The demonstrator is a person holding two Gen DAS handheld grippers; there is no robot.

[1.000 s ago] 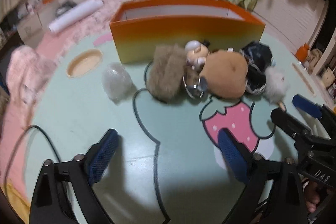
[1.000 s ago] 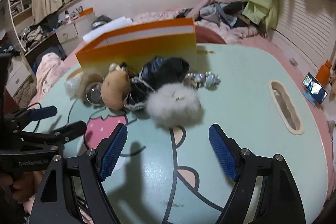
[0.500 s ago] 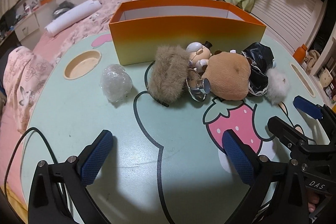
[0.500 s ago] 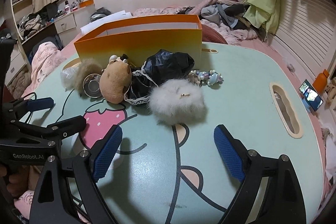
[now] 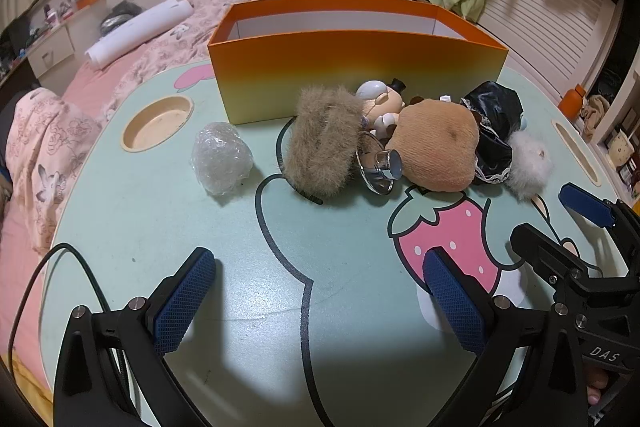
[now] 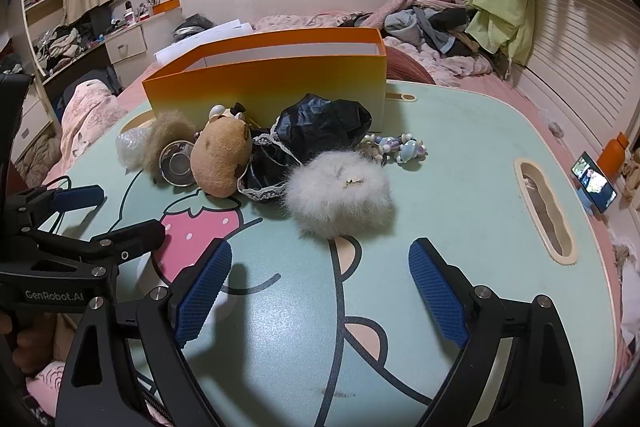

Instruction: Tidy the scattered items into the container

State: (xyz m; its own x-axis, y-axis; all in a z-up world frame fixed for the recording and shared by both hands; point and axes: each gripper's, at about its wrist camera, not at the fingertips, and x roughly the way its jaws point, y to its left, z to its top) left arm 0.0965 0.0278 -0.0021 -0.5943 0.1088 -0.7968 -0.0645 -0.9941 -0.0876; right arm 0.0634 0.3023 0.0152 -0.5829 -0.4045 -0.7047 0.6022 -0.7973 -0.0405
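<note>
Seven loose items lie on the mint-green bench, all placed here relative to the orange box, which stands at the bench's far side:

- bubble-wrapped lump: in front of the box's left corner, apart from the other items;
- tan fur headband: just in front of the box wall, touching the metal cup;
- small doll figure: against the box wall;
- brown plush: in front of the box, resting on the black lace-trimmed cloth;
- white fur pompom: farthest out from the box's right end;
- bead string: beside the box's right corner;
- left tongs: released, nothing between the pads, well short of the box;
- right tongs: released, empty, just short of the pompom.
</note>
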